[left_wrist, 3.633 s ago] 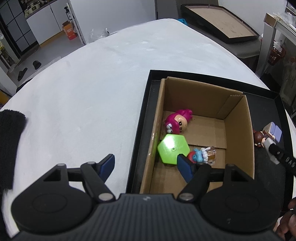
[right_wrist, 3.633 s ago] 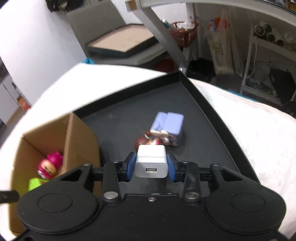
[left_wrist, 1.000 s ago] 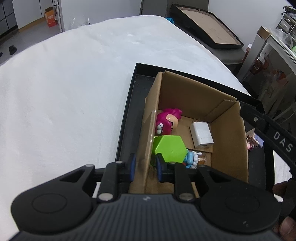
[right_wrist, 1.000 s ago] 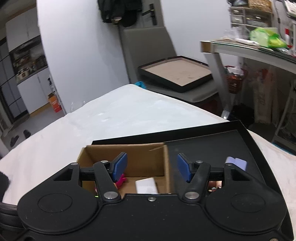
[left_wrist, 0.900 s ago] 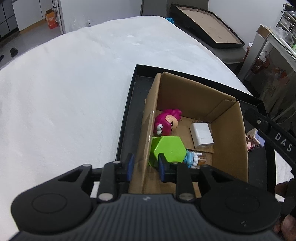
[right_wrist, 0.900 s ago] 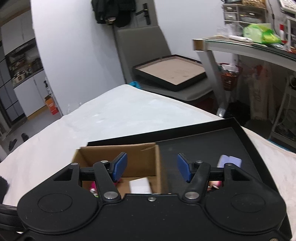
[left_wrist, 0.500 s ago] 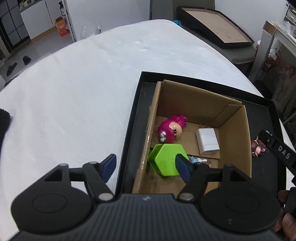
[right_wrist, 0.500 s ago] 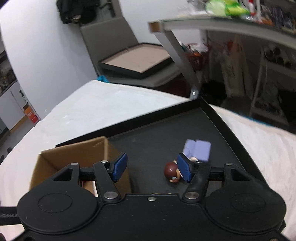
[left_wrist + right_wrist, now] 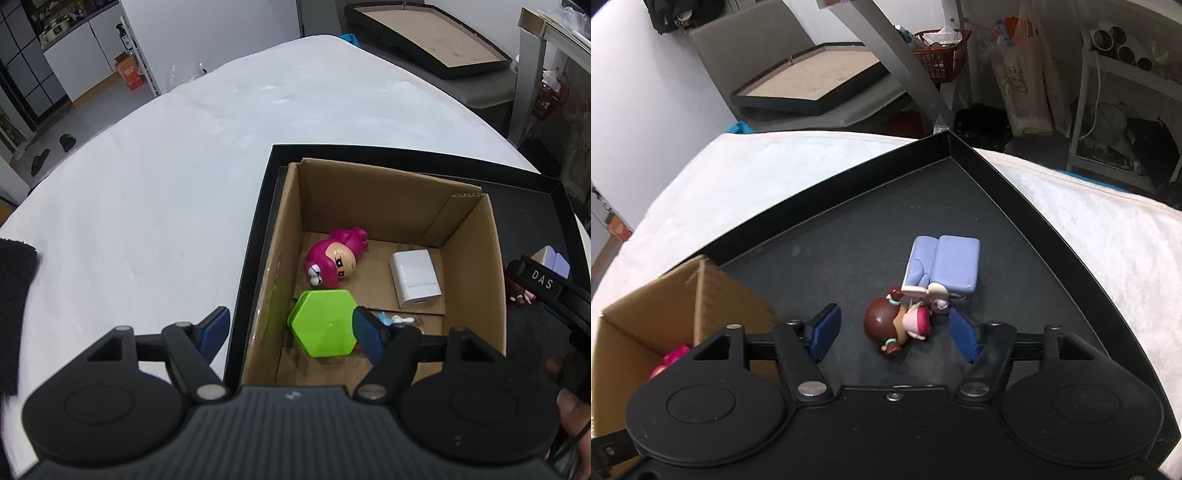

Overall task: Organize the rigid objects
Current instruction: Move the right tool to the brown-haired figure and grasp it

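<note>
A cardboard box [image 9: 469, 258] stands in a black tray [image 9: 258, 221]. In it lie a pink figurine [image 9: 334, 260], a white charger [image 9: 415, 277], a green hexagon [image 9: 325, 326] and a small blue toy [image 9: 393, 319]. My left gripper [image 9: 291, 334] is open, straddling the box's left wall. My right gripper [image 9: 894, 332] is open and empty, its fingers on either side of a brown-haired doll [image 9: 897, 325] lying on the tray [image 9: 849, 251] against a lilac toy sofa [image 9: 945, 266]. The box corner [image 9: 701, 291] is at the left there.
The tray sits on a white cloth-covered table [image 9: 147, 184]. A black cloth [image 9: 13, 295] lies at the table's left edge. Beyond the table stand a framed board on a chair [image 9: 809, 81], a metal desk leg [image 9: 905, 62] and shelving.
My left gripper let go of the box wall and opened. My right gripper, having left the white charger in the box, swung right and down over the doll and sofa.
</note>
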